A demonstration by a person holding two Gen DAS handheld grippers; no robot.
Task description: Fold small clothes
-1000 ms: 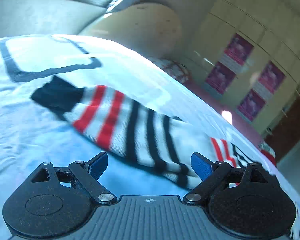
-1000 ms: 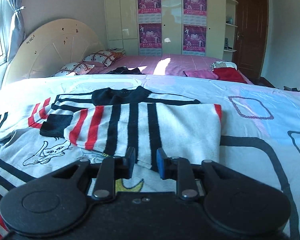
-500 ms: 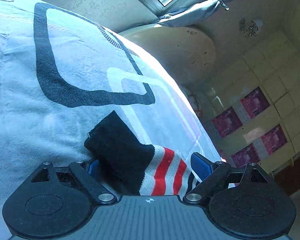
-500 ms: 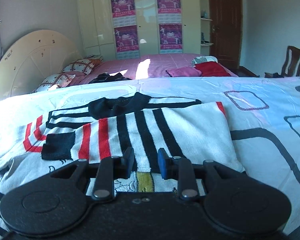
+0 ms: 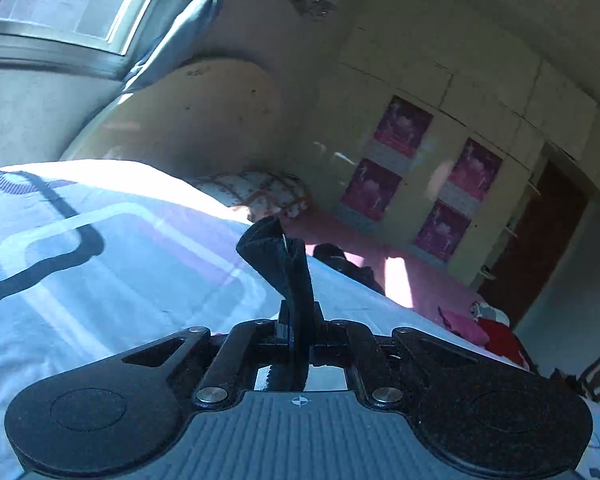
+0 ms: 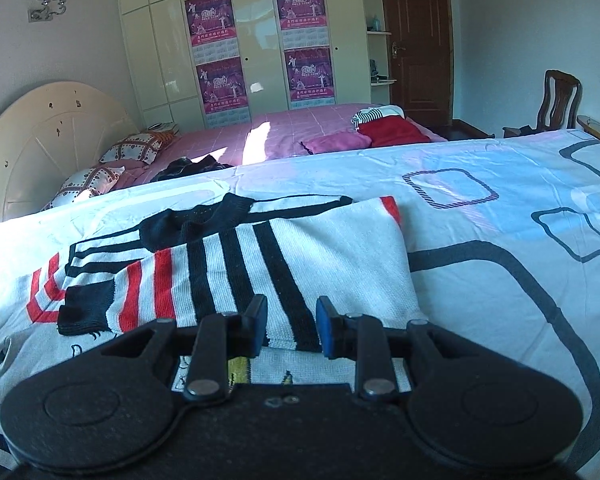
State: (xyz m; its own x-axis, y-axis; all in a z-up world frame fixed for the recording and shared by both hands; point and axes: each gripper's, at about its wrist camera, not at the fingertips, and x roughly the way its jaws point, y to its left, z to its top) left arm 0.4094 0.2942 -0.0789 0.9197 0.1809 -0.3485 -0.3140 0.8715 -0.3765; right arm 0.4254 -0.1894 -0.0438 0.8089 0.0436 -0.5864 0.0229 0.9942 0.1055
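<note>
A small knitted sweater (image 6: 300,248), white with black and red stripes, lies partly folded on the white patterned bedsheet (image 6: 480,280). One sleeve lies across its body, ending in a black cuff (image 6: 84,308). My right gripper (image 6: 291,326) sits low over the sweater's near edge, jaws a little apart, the striped knit lying flat under the gap. My left gripper (image 5: 298,322) is shut on the other sleeve's black cuff (image 5: 278,252), which stands up crumpled from between the closed pads, lifted off the sheet (image 5: 100,280). The rest of that sleeve is hidden below the gripper.
Behind this bed stands a second bed with a pink cover (image 6: 300,128), pillows (image 6: 128,148), dark and red clothes on it, and a rounded headboard (image 6: 52,132). A wardrobe with posters (image 6: 240,40), a door (image 6: 416,40) and a wooden chair (image 6: 560,100) line the far side.
My left gripper moved along the sleeve to the black cuff, closed on it and lifted it off the sheet, tilting upward. The right gripper stayed over the sweater, rolling slightly.
</note>
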